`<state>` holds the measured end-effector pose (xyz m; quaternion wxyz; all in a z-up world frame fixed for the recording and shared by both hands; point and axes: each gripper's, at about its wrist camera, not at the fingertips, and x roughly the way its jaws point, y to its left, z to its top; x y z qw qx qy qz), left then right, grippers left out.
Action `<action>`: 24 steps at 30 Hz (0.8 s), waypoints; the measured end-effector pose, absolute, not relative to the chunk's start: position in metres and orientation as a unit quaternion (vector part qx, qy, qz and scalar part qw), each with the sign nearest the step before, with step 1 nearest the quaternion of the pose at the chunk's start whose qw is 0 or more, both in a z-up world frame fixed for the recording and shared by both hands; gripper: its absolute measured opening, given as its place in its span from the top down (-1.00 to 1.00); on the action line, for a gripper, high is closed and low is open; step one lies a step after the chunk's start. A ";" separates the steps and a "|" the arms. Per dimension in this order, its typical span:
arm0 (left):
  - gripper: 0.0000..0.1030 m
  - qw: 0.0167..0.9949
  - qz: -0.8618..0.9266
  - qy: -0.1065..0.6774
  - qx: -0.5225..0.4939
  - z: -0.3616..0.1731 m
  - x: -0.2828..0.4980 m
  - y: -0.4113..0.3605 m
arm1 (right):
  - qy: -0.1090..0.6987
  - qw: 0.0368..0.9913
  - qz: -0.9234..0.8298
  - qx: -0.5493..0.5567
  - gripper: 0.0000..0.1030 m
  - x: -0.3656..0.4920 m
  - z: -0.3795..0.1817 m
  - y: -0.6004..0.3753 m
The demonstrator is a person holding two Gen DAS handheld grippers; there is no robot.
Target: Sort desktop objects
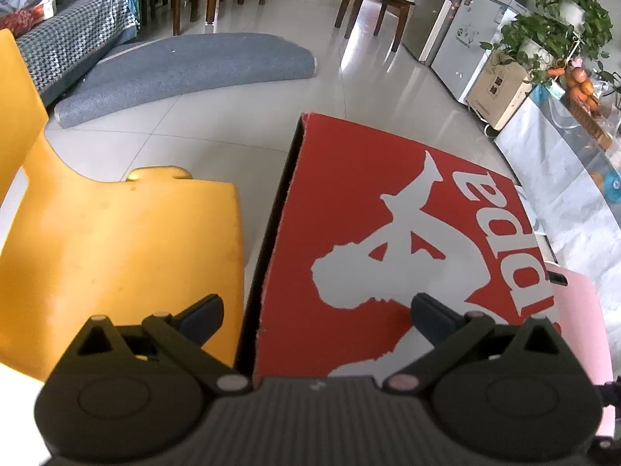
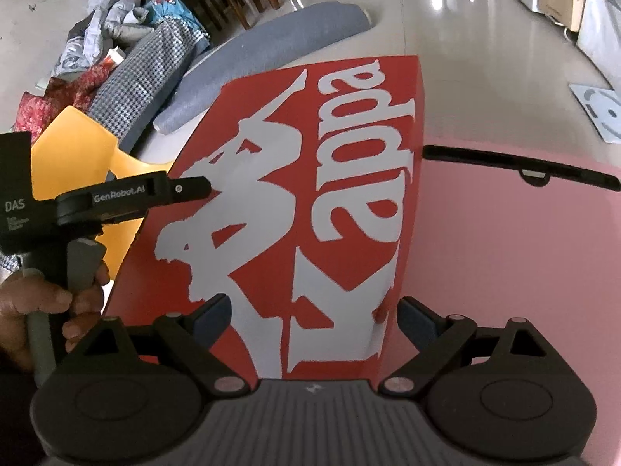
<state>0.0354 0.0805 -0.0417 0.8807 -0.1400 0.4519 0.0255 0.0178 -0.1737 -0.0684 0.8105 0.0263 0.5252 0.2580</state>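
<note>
Box: one red shoebox (image 2: 310, 178), lid closed, on the pink tabletop (image 2: 504, 252) along its left edge.
Grippers: two, both hovering over the box's near end.
Left gripper (image 1: 316, 310): spread wide, gripping nothing.
Right gripper (image 2: 314, 316): fingers released, empty.
Chair: one yellow chair (image 1: 116, 240) beside the box.
Pen: one black pen (image 2: 520, 165) near the tabletop's far edge.

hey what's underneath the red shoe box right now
The red shoe box rests on a pink surface, which shows to its right. A yellow chair stands beside its other side. Whatever lies directly under the box or inside it is covered.
</note>
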 end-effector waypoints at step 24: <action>-0.99 0.869 0.008 0.468 -0.160 -0.052 0.042 0.085 | 0.491 0.818 0.297 -0.041 -0.81 0.018 -0.074 -0.160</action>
